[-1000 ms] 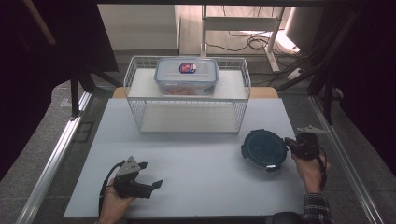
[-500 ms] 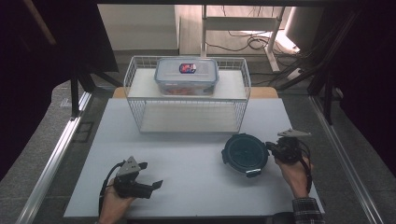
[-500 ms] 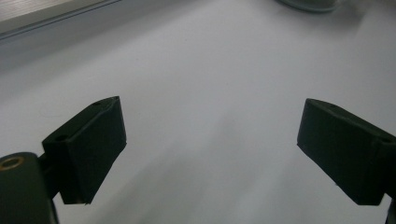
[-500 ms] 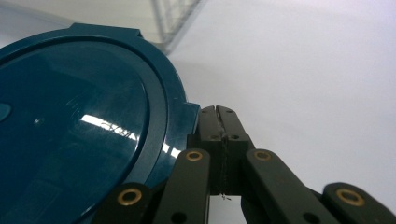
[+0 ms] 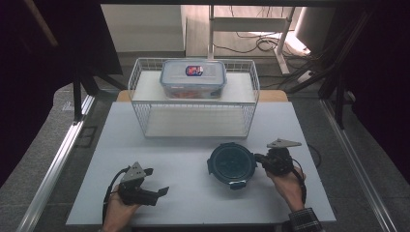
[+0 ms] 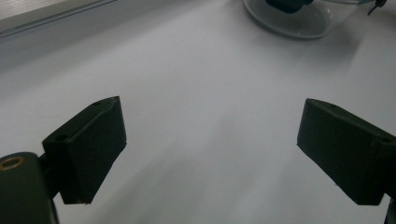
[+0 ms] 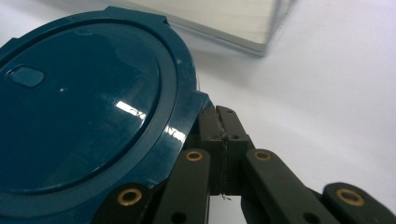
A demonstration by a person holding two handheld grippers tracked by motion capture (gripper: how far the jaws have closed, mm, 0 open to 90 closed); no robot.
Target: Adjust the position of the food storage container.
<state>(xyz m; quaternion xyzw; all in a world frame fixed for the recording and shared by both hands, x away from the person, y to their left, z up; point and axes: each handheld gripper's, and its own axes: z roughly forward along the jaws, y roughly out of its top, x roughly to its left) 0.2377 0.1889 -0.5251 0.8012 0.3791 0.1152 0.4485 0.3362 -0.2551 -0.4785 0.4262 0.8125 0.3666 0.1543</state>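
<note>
A round clear container with a dark blue lid (image 5: pixel 231 163) sits on the white table, right of centre. My right gripper (image 5: pixel 258 158) lies level at its right side, jaws shut together, tips against a tab on the lid's rim (image 7: pixel 196 100). In the right gripper view the lid (image 7: pixel 84 116) covers the left half and the shut right gripper (image 7: pixel 219 114) has nothing between its pads. My left gripper (image 5: pixel 155 180) rests near the front left of the table, open and holding nothing. The left gripper view has the open left gripper (image 6: pixel 210 140) over bare table, with the container's clear bowl (image 6: pixel 299 18) far off.
A white wire basket (image 5: pixel 145 96) stands at the back of the table (image 5: pixel 193 203), with a rectangular clear lidded box (image 5: pixel 193 77) on its raised shelf. The basket's base (image 7: pixel 243 23) lies just beyond the round container. Metal rails run along both sides of the table.
My right gripper has slid left across the table and the round container has moved left with it. The left gripper has stayed in place.
</note>
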